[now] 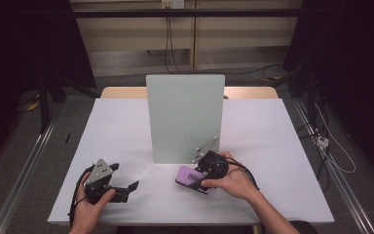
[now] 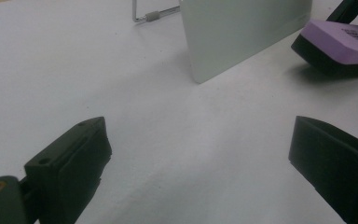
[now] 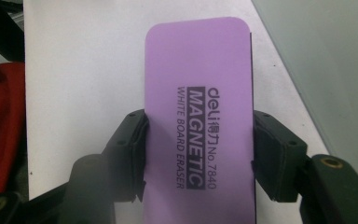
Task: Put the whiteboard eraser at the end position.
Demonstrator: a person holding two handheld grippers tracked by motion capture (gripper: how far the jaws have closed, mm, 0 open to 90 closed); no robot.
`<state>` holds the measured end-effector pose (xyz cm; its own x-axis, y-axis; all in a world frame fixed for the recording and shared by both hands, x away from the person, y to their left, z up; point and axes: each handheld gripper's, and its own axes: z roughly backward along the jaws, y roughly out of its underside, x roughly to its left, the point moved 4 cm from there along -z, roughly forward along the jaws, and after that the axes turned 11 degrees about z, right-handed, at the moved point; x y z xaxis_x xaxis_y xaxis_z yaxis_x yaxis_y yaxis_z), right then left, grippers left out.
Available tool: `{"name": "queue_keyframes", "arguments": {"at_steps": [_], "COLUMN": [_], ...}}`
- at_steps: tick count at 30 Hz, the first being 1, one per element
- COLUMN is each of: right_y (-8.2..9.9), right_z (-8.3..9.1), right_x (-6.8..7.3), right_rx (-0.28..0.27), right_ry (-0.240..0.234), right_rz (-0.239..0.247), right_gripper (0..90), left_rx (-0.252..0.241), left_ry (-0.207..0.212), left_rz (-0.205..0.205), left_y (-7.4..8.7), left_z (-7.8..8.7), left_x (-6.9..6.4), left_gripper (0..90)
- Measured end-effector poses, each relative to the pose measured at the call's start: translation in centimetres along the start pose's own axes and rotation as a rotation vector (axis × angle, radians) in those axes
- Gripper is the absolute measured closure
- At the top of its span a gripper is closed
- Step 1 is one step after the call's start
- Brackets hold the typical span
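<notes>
The right gripper (image 1: 205,171) has its fingers (image 3: 130,154) clamped on a purple whiteboard eraser (image 3: 198,121), one pad pressed against each long side. In the right gripper view the eraser runs lengthwise between the fingers and reaches well past their tips, its printed face toward the camera; the print reads "deli", "MAGNETIC", "WHITE BOARD ERASER" and "No. 7840". Beyond the fingertips lies the white surface (image 3: 84,70), and off to one side of the fingers stands the pale green board (image 3: 326,65). In the high view the eraser (image 1: 191,177) sits in the right hand (image 1: 233,183), just in front of the lower corner of the upright board (image 1: 185,117).

The left gripper (image 1: 111,185) rests in the left hand (image 1: 90,207) near the front edge of the surface (image 1: 272,146). Its fingers (image 2: 70,158) stand wide apart with only bare surface between them. Ahead of these fingers, well off, the board's lower corner (image 2: 237,37) meets the surface. Farther to the side, beyond the other finger, the eraser (image 2: 342,39) is tilted, one end raised, its black underside showing beneath the purple top.
</notes>
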<state>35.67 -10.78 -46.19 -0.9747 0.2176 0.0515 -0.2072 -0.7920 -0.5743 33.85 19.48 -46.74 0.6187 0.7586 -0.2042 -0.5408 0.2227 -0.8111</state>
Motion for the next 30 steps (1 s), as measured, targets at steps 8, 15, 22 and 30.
{"name": "queue_keyframes", "arguments": {"at_steps": [8, 15, 22, 30], "right_y": [-0.1, 0.0, 0.2, 0.4], "right_z": [-0.7, -1.2, -1.2, -1.2], "right_x": [0.1, 0.0, -0.1, 0.0], "right_rx": [0.009, 0.01, -0.01, -0.03], "right_ry": [-0.009, -0.004, 0.0, 0.009], "right_rz": [0.015, -0.001, -0.008, -0.027], "right_gripper": [41.3, 41.1, 41.1, 40.6], "left_rx": [0.003, 0.001, 0.0, 0.004], "left_ry": [0.0, 0.002, 0.004, 0.015], "left_rz": [-0.002, -0.006, 0.002, -0.002], "left_y": [0.0, 0.0, 0.0, -0.2], "left_z": [0.0, 0.0, -0.1, -0.4], "left_x": [0.1, 0.0, 0.0, 0.0], "left_gripper": [4.9, 5.0, 4.9, 4.9]}}
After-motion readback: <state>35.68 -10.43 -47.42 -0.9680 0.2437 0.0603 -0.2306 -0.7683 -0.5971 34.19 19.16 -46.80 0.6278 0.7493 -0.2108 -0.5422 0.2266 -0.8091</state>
